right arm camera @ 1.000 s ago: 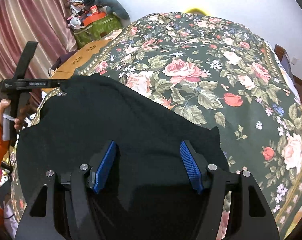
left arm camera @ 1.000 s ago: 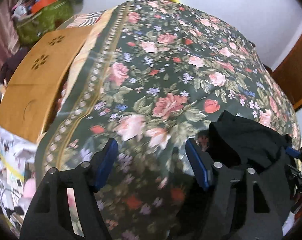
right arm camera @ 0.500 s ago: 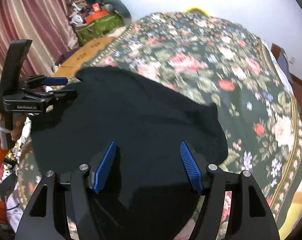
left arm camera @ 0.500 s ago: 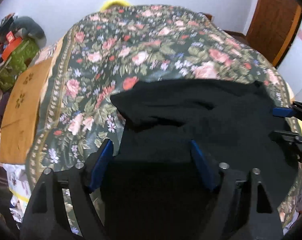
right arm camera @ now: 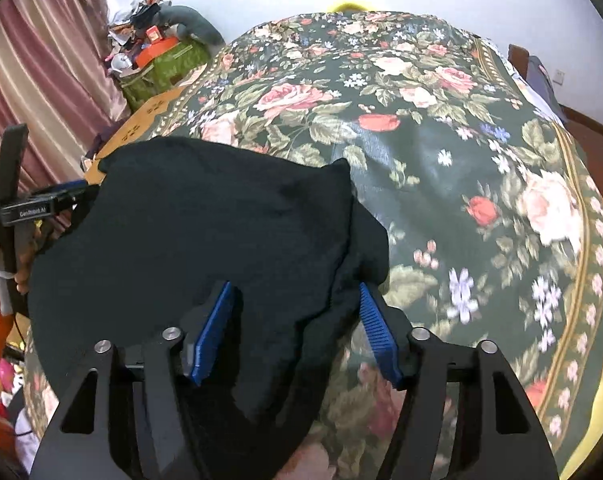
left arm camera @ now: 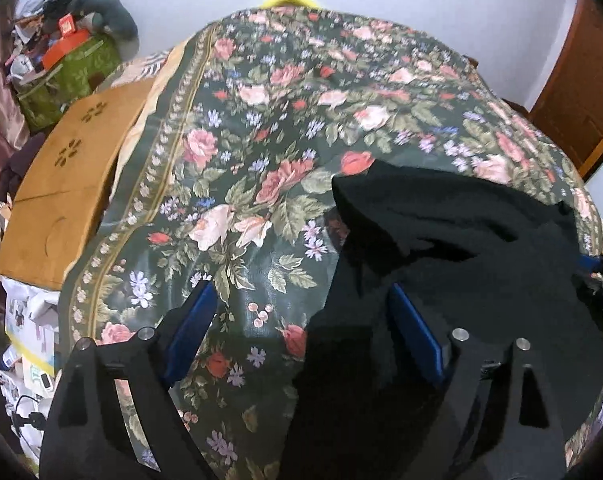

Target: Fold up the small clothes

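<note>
A bed [left arm camera: 285,128] under a dark green floral bedspread [right arm camera: 441,128] fills both views. On the bedspread lies a black garment [right arm camera: 205,220], bunched, with a folded corner peaking toward the bed's middle. Beside the bed stands a wooden board [left arm camera: 65,176], and past it, against the wall, a green bag [left arm camera: 67,76] piled with clutter. The right tool [right arm camera: 295,330] hangs over the garment with its jaws wide apart, cloth between them but ungripped. The left tool [left arm camera: 303,334] likewise stands wide open at the garment's edge, holding nothing.
</note>
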Available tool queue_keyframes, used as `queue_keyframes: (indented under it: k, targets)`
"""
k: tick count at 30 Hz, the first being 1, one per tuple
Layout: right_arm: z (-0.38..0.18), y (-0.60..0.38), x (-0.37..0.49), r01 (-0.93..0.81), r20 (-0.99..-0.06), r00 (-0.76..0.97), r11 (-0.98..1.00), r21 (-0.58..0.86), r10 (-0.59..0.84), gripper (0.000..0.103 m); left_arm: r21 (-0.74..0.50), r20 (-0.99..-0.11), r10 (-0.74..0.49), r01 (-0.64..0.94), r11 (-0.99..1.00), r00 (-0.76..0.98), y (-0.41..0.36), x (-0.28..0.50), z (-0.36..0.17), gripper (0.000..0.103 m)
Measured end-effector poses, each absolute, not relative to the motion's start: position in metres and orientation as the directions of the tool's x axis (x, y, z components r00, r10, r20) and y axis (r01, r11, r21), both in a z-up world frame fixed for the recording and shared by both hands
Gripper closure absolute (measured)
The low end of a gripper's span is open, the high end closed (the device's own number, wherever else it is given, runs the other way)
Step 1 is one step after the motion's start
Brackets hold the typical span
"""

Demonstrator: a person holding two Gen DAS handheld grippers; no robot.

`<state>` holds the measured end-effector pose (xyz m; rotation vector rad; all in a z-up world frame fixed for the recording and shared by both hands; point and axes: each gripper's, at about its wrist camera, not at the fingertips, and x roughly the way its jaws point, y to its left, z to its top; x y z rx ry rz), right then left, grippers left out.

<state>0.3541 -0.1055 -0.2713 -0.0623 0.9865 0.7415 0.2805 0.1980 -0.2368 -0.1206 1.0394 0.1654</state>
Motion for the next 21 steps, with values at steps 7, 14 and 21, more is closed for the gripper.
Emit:
queue_keyframes:
  k: [7,14,21]
  targets:
    - [-0.270,-0.103,0.374,-0.580,-0.769,0.369,0.776,0.248,0.522,0.062,-0.035,-0.870,0.098,-0.260,0.965,0.483,0.206,0.295,-0.253,0.013]
    - [-0.264,-0.107,0.362,-0.583,-0.776,0.364,0.776,0.242,0.516,0.061,-0.126,-0.856,0.001,-0.211,0.969,0.517,0.207,0.273,-0.230,0.021]
    - [-0.262,-0.105,0.362,-0.587,-0.777,0.366,0.775,0.234,0.512,0.059,-0.069,-0.839,0.058,-0.210,0.975,0.542,0.197,0.291,-0.214,0.021]
